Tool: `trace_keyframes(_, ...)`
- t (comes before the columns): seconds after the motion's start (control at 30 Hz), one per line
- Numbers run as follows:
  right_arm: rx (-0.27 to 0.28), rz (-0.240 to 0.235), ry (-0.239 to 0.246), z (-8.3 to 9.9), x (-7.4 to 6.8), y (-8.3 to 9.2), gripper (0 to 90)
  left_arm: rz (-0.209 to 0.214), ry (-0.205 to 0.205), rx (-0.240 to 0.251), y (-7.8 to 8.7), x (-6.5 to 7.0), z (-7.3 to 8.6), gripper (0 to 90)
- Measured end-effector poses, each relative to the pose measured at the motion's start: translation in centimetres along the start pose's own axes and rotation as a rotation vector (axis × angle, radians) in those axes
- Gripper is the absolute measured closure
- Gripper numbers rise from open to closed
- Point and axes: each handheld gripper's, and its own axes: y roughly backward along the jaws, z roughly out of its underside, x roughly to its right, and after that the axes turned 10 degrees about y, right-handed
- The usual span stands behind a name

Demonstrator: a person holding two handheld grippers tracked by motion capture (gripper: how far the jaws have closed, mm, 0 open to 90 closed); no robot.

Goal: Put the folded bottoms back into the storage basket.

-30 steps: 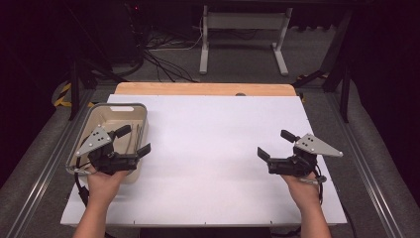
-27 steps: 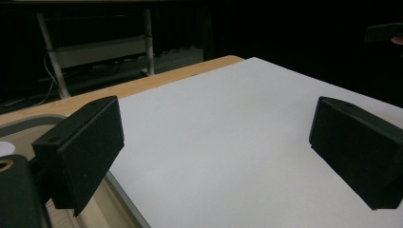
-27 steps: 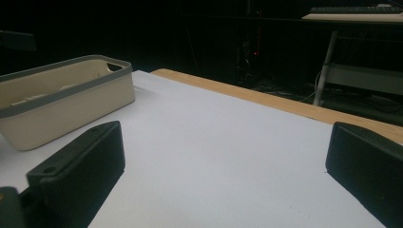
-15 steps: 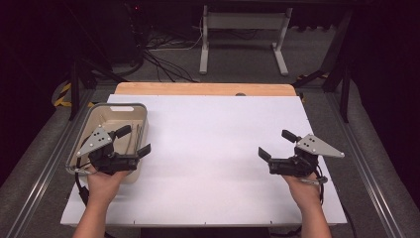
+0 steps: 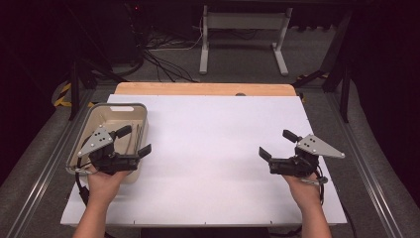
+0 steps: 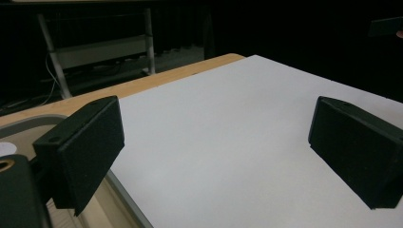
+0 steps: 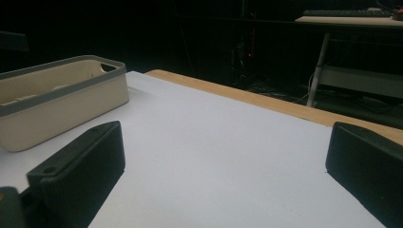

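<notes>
My left gripper (image 5: pixel 134 140) hovers over the near right part of a cream bin (image 5: pixel 118 108) at the table's left, jaws wide apart and empty. In the left gripper view its two black jaws frame bare white table (image 6: pixel 228 142), and the bin rim (image 6: pixel 28 121) shows at lower left. My right gripper (image 5: pixel 277 145) is held open above the white table (image 5: pixel 213 144) near its right side, nothing between its jaws. The right gripper view looks across the table at the bin (image 7: pixel 62 102) on the far left.
A strip of wooden tabletop (image 5: pixel 203 89) runs along the far edge. Beyond it stand a white desk frame (image 5: pixel 242 29) and cables (image 5: pixel 163 64) on the dark floor. Thin items lie inside the bin, too dim to identify.
Both grippers have stayed nearly still; the right one has shifted a little toward the table's right edge.
</notes>
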Motion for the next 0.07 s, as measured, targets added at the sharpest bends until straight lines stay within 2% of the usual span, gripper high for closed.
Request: trace_keyframes(0.07,-0.004,0.002,0.003,0.02,0.01,-0.04,0.1,-0.001,-0.002,-0.002,0.01,0.0,-0.02,5.0)
